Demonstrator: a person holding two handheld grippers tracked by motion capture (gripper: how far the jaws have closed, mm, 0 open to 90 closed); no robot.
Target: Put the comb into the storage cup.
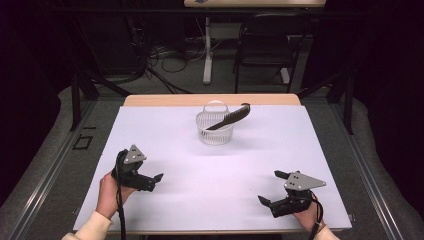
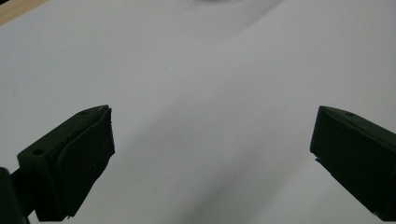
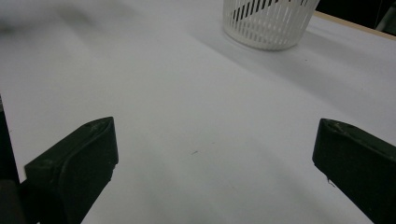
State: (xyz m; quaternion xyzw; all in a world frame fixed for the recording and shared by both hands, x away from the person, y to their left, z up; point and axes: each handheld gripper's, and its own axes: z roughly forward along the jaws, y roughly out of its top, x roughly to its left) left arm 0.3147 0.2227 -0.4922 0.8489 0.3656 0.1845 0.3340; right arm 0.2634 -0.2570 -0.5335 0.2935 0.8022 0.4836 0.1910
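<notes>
- The basket [image 1: 215, 129] stands on the white sheet [image 1: 210, 170] toward the far middle of the table.
- A black comb [image 1: 229, 118] lies tilted in the basket, its upper end sticking out over the rim to the right.
- The left gripper [image 1: 159, 178] rests near the sheet's near left, jaws wide apart, nothing between them.
- The right gripper [image 1: 270, 187] sits near the right front, jaws wide apart, empty.
- Both grippers are well apart from the basket.
</notes>
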